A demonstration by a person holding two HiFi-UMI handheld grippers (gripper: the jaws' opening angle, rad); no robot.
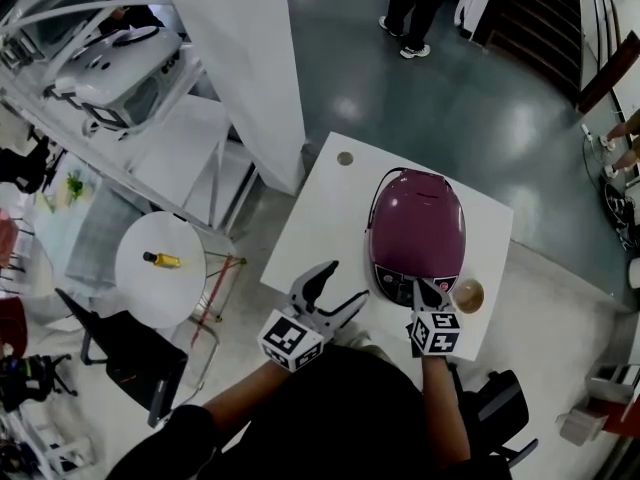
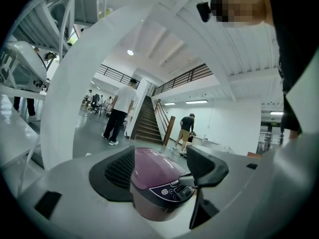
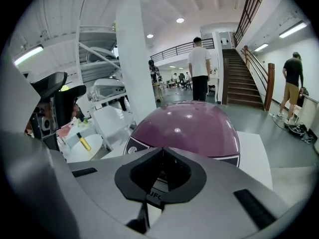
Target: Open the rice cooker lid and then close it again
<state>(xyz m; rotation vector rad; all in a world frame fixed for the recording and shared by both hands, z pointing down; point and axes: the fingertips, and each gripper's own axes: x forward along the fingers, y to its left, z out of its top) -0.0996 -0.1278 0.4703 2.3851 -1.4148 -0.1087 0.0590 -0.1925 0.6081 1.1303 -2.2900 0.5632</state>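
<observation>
Purple rice cooker (image 1: 418, 233), lid down, sits on the white desk (image 1: 330, 218) directly ahead of the right gripper (image 1: 428, 290), whose fingers are pressed together, tips over its front panel. The left gripper (image 1: 345, 281) has fingers spread wide, with the cooker beyond them and slightly right.

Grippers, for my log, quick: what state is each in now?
Left gripper: open, empty.
Right gripper: shut, empty, tips by the rice cooker's front.
</observation>
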